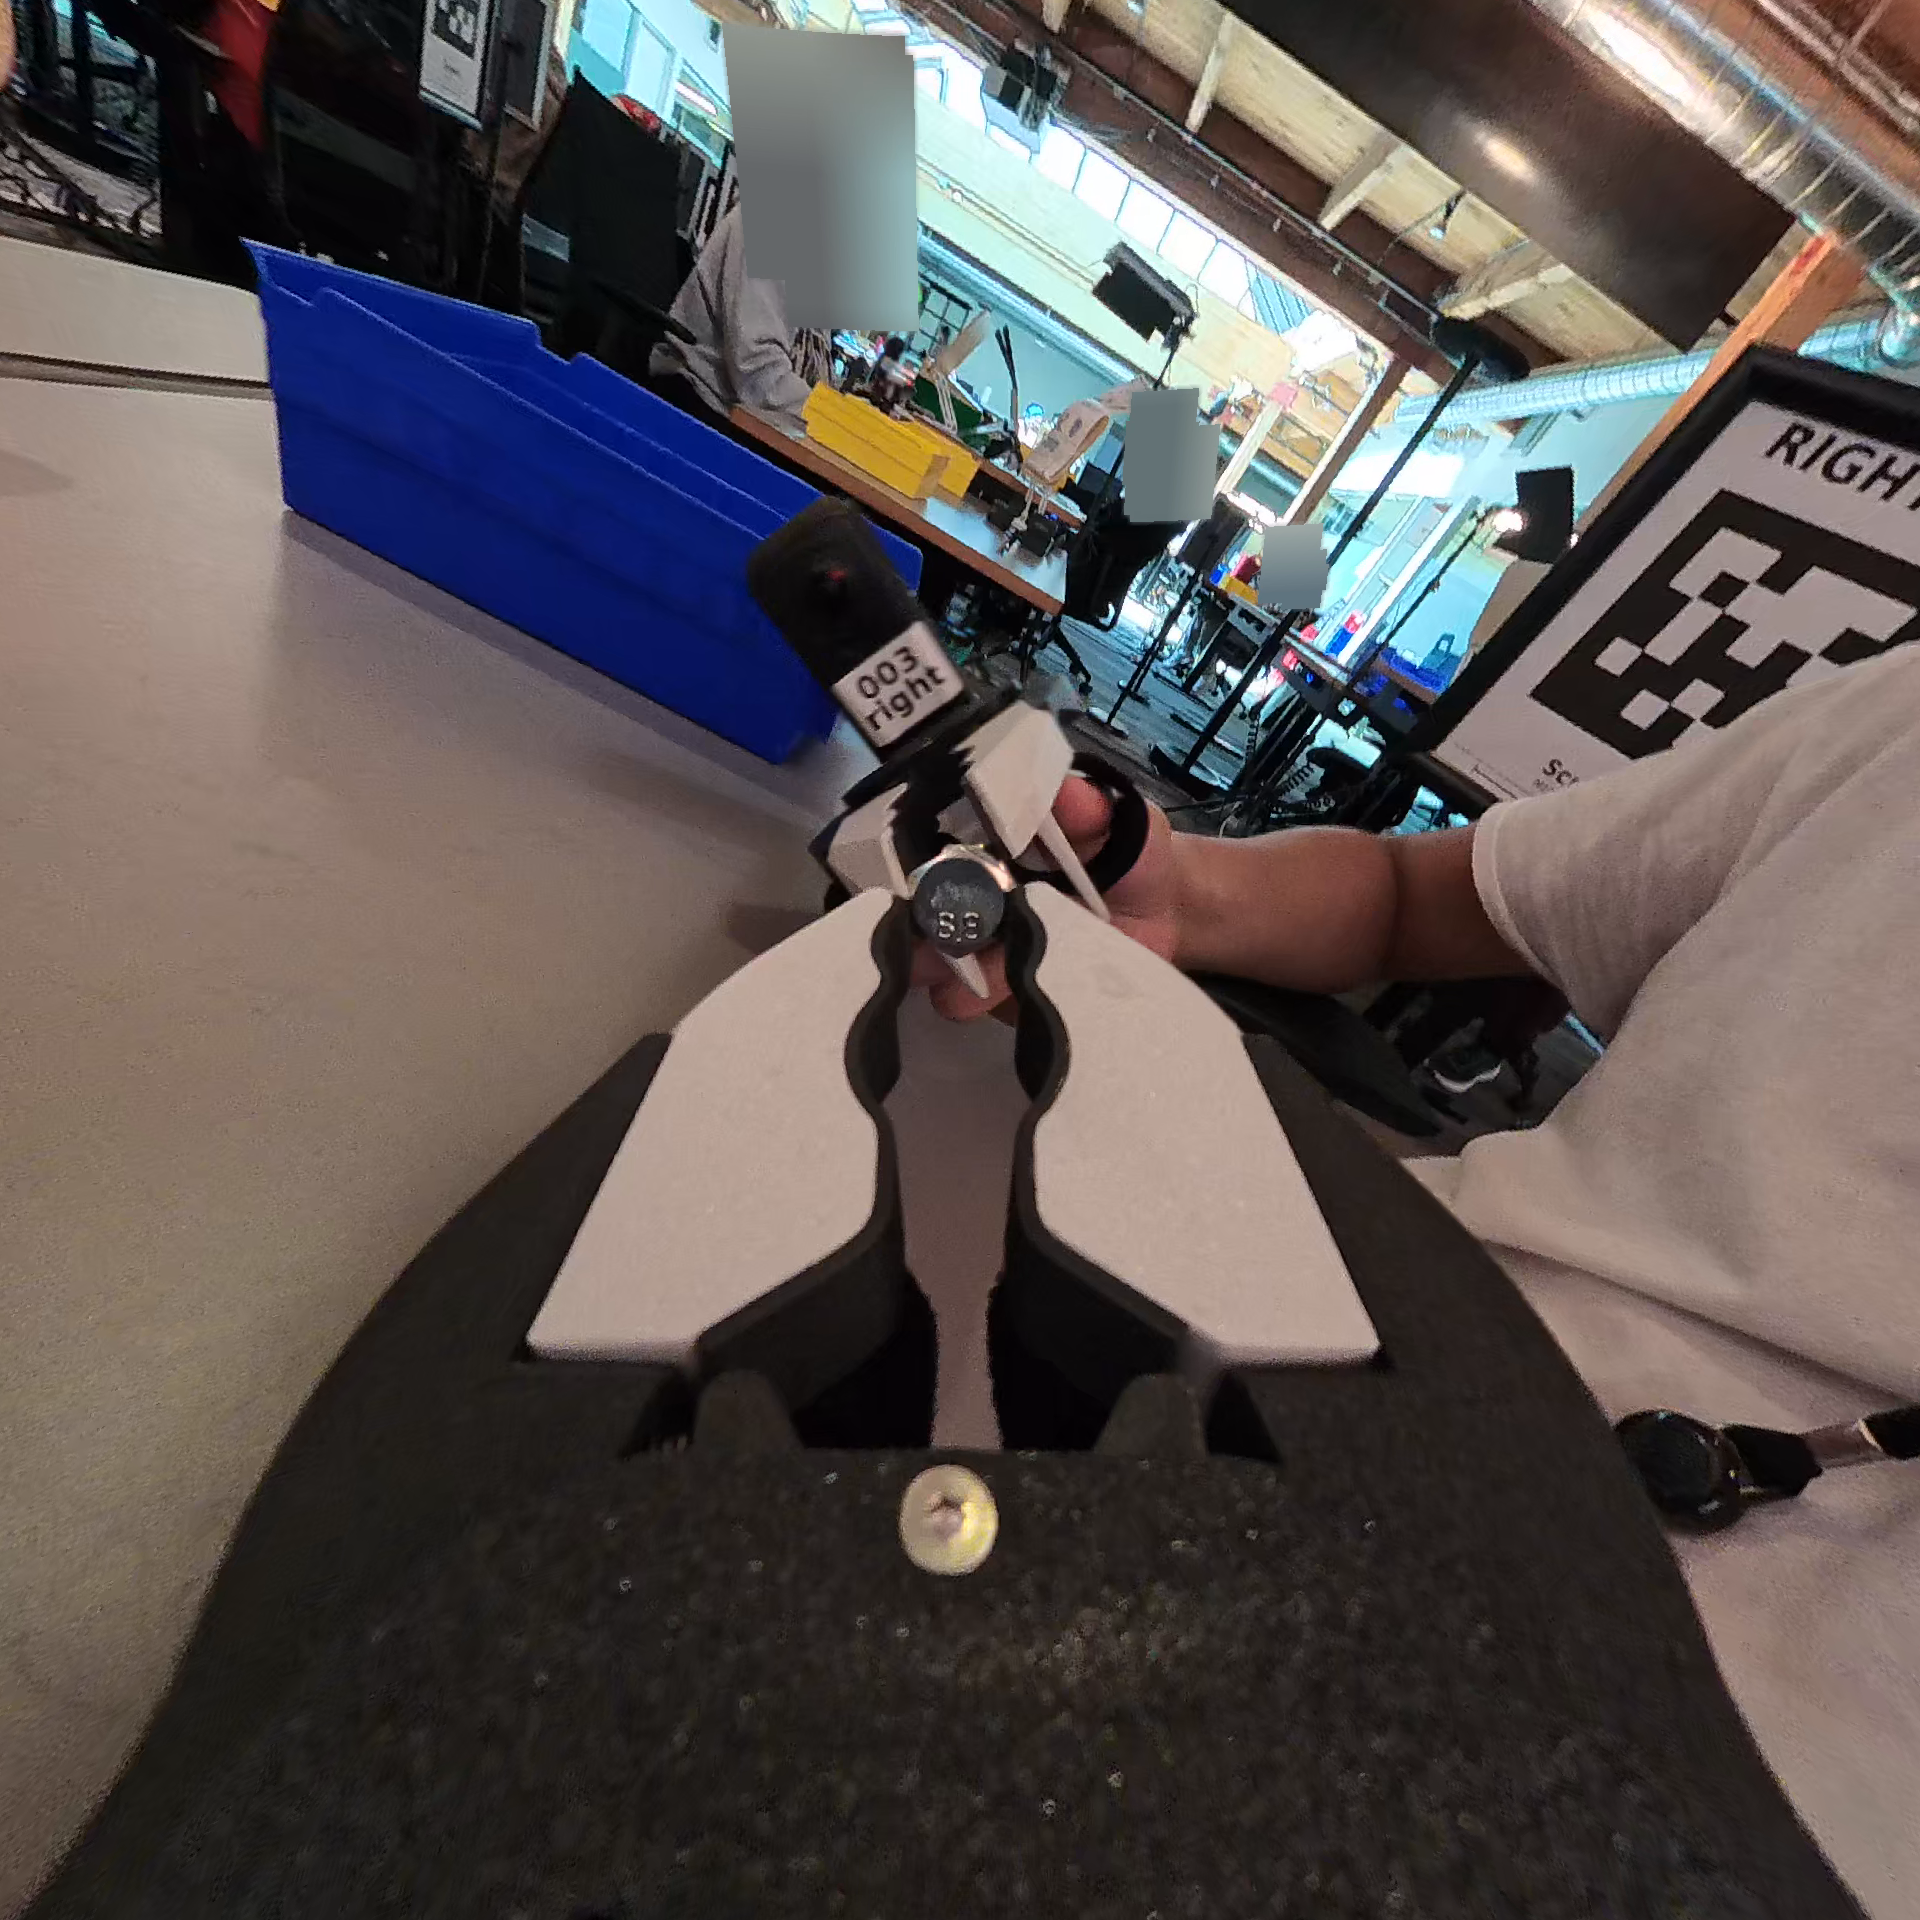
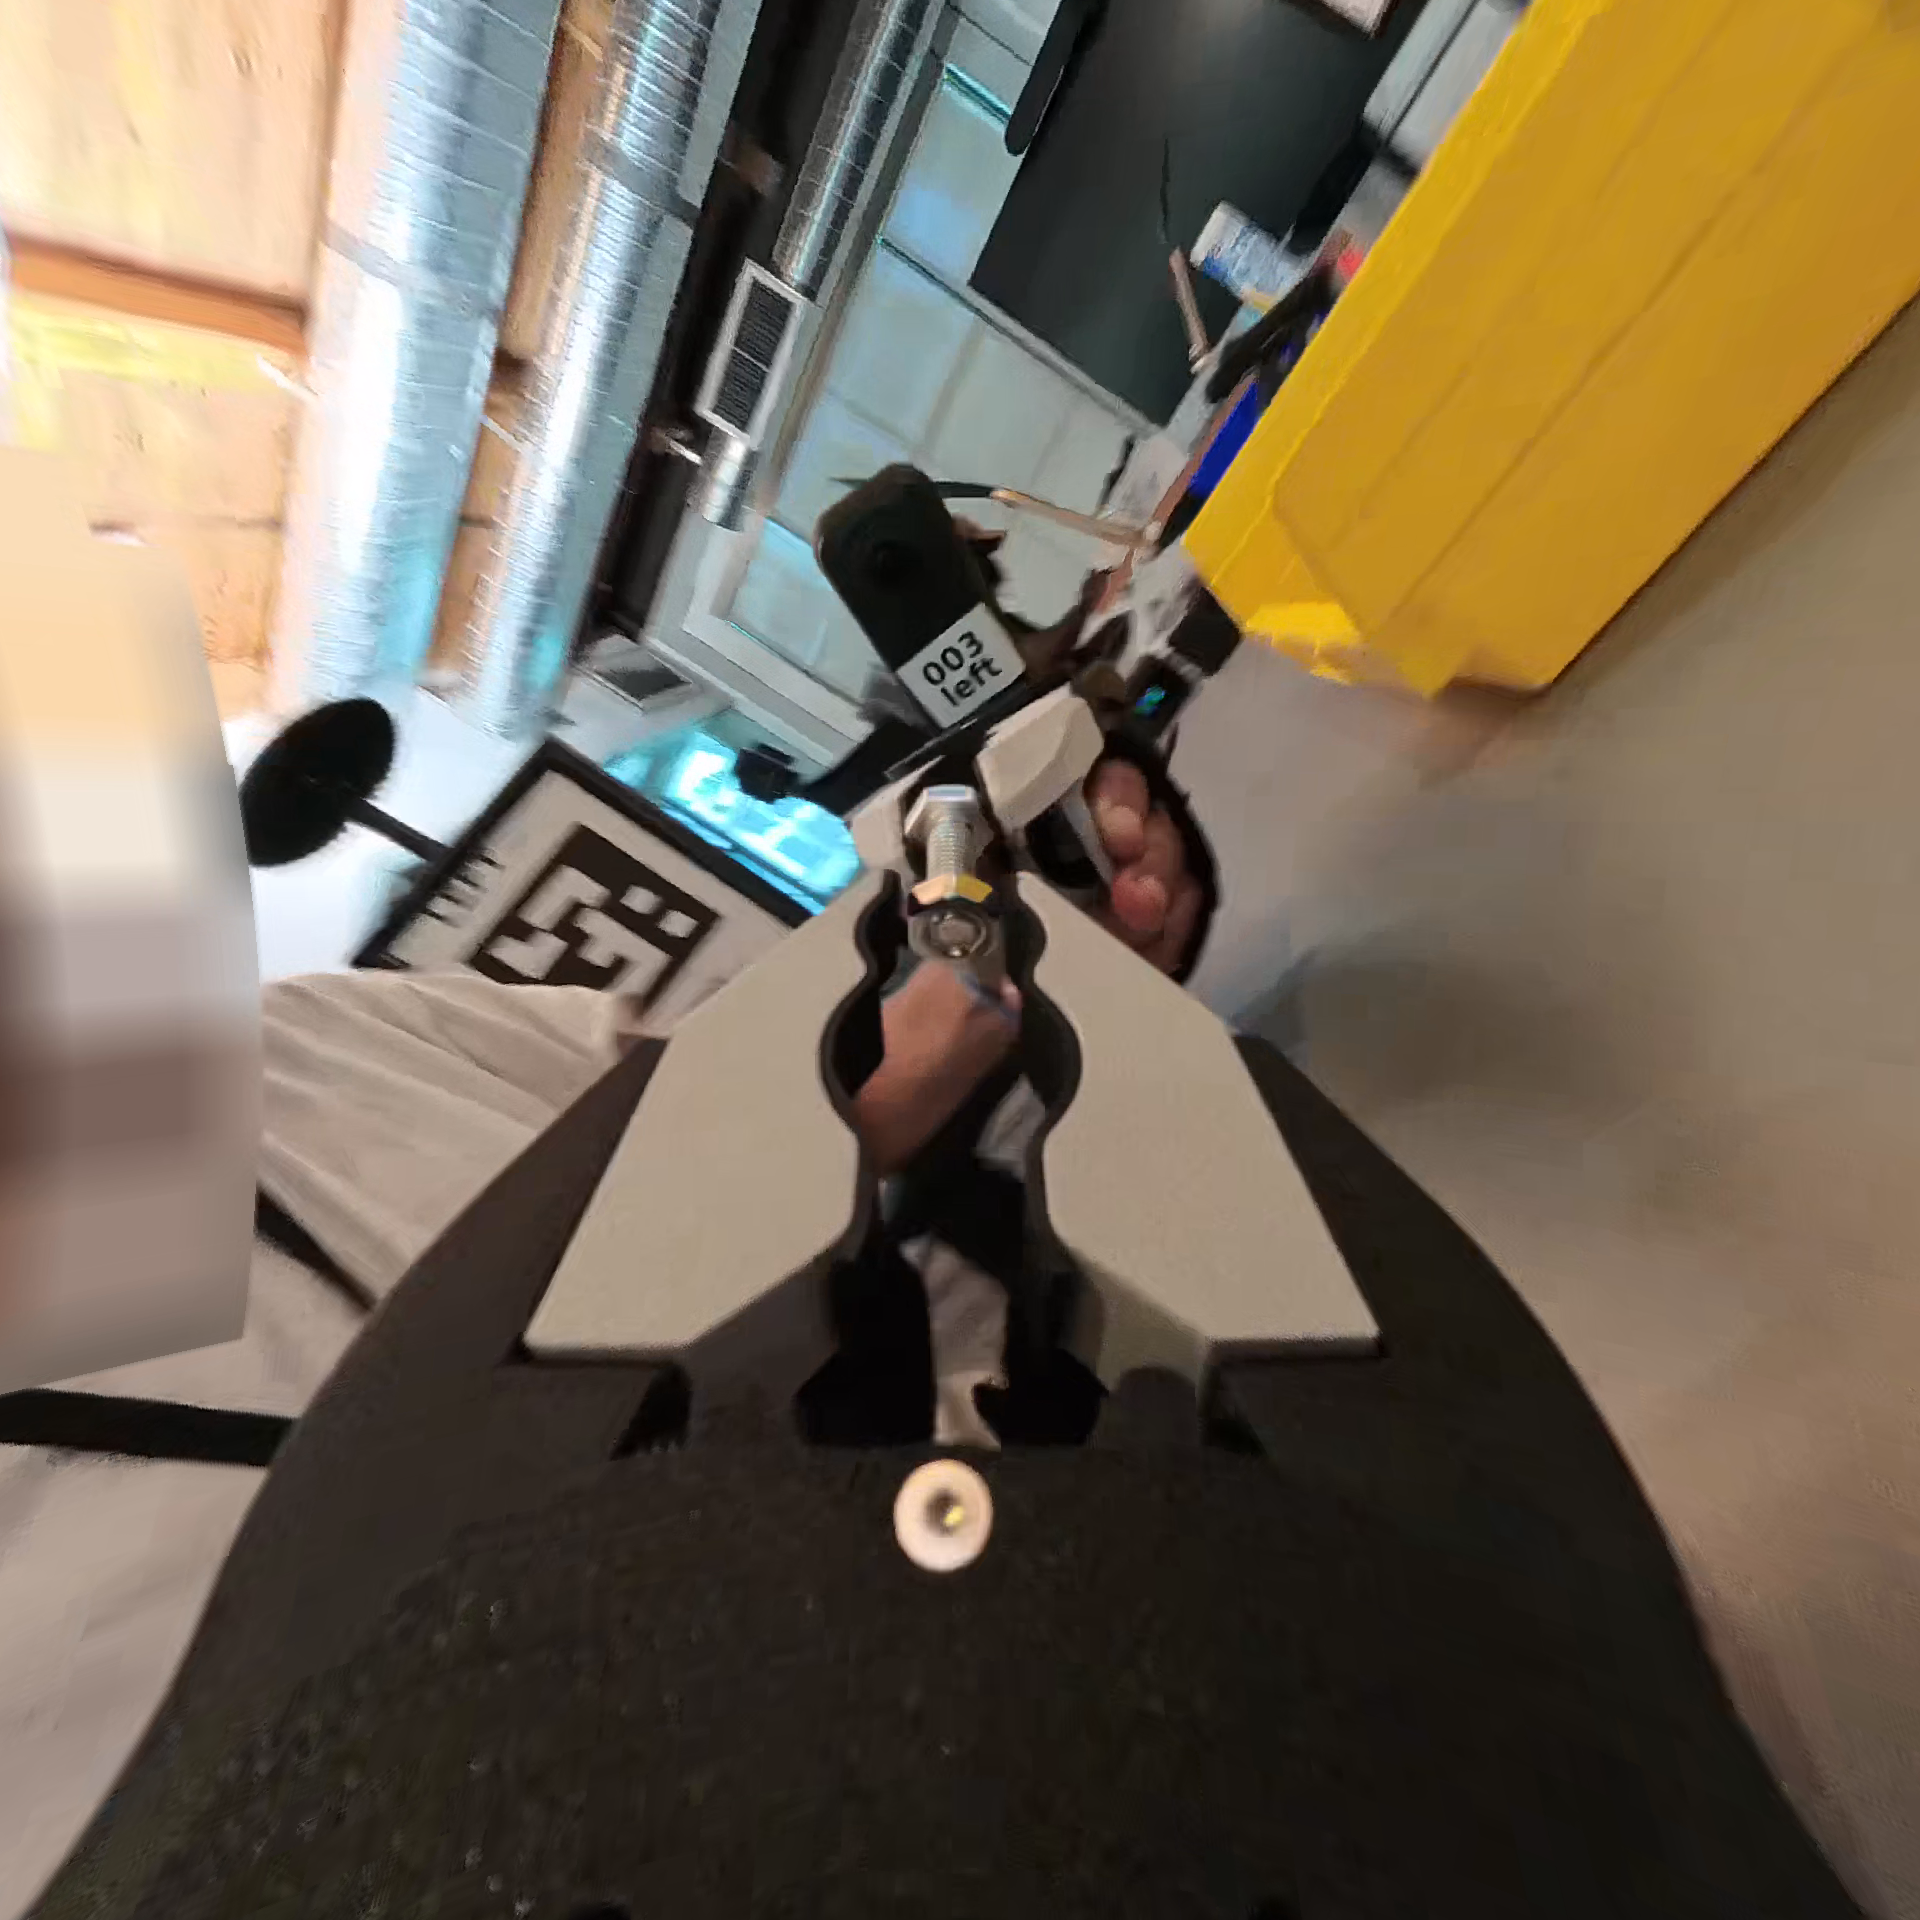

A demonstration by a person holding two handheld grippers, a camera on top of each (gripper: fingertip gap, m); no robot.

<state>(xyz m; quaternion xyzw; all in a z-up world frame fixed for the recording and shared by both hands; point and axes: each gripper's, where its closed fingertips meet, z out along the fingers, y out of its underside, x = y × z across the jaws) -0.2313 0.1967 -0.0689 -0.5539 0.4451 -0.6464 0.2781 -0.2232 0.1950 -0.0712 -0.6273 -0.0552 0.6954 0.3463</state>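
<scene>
Two grippers meet over the table (image 1: pixel 260 935): the left gripper (image 1: pixel 957 925) is closed on the bolt (image 1: pixel 957 914) head, and the right gripper (image 2: pixel 951 925) is clamped on the nut (image 2: pixel 948 930) at the shank's end. A slight tilt could probably cross the thread or let the nut slip. A blue bin (image 1: pixel 499 488) and a yellow bin (image 2: pixel 1558 343) stand well apart; nothing blocks them.
</scene>
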